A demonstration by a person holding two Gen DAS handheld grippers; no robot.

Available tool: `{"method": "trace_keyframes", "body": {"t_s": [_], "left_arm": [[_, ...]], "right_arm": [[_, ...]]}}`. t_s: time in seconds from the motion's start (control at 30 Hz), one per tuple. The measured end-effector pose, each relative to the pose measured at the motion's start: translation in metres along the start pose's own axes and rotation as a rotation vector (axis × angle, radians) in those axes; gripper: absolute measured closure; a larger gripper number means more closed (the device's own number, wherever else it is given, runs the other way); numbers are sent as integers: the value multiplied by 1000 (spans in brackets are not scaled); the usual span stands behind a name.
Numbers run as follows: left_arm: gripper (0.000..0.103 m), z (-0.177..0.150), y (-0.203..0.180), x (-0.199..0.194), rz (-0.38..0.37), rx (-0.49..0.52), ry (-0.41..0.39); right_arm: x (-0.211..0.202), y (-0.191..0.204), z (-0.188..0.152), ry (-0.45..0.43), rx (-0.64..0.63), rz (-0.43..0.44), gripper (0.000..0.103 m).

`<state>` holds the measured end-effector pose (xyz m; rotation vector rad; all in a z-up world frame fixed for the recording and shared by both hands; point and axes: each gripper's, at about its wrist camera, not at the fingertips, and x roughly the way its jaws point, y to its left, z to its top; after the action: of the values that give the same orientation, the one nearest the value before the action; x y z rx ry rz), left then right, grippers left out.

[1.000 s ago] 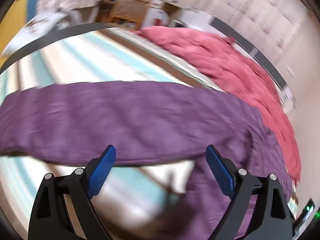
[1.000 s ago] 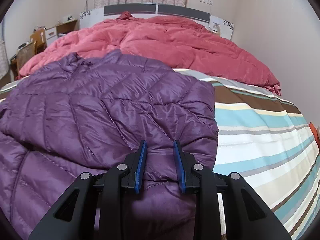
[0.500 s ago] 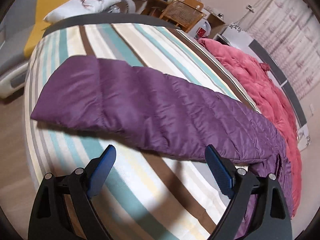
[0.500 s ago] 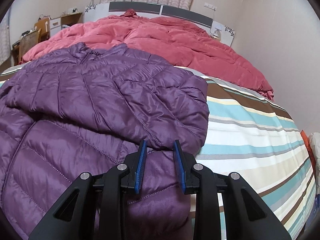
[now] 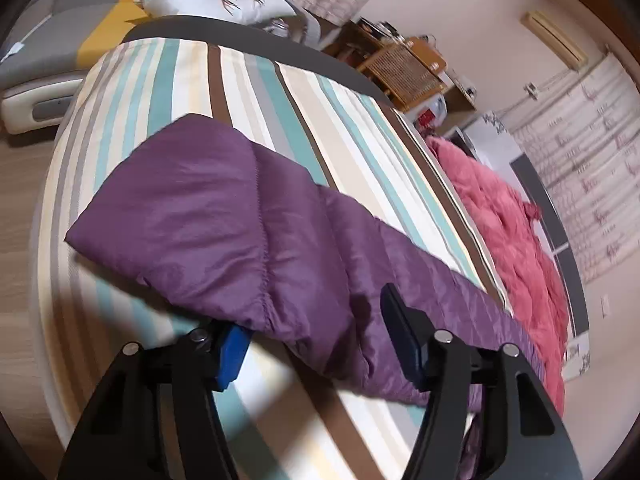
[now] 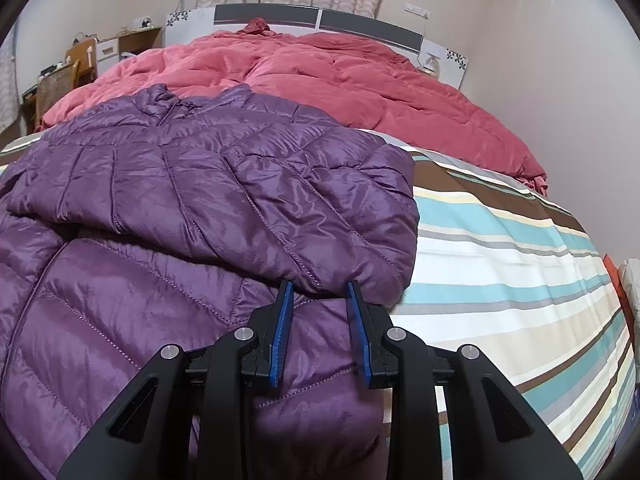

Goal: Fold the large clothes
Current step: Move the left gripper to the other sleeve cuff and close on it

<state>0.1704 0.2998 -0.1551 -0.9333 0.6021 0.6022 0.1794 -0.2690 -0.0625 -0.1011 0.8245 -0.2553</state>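
Purple down jacket spread on the striped bed sheet, near a red duvet at the far end. Left claw, jaws just closing, straddles the jacket's sleeve near its cuff; contact uncertain. Right claw, narrowly parted, grips a fold of the jacket's near edge.

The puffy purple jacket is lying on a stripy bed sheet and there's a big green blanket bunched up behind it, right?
Nearly. The bunched-up quilt is pinkish red, not green, as the right wrist view shows. The puffy purple jacket does lie on the striped sheet.
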Motion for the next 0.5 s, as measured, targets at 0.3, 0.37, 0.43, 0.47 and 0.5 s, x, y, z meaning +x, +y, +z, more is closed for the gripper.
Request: {"method": "trace_keyframes", "body": {"t_s": [0.3, 0.37, 0.43, 0.47, 0.5], "left_arm": [[95, -1, -50, -9, 58, 129, -113], [95, -7, -76, -23, 44, 207, -179], [95, -15, -102, -32, 34, 286, -219], [95, -21, -116, -35, 26, 337, -231], [95, -29, -134, -39, 14, 405, -247]], "right_arm": [[1, 4, 0, 1, -12, -18, 75], [1, 4, -1, 1, -11, -18, 75], [1, 4, 0, 2, -11, -16, 75], [1, 4, -1, 1, -11, -17, 75], [1, 4, -1, 0, -10, -17, 75]]}}
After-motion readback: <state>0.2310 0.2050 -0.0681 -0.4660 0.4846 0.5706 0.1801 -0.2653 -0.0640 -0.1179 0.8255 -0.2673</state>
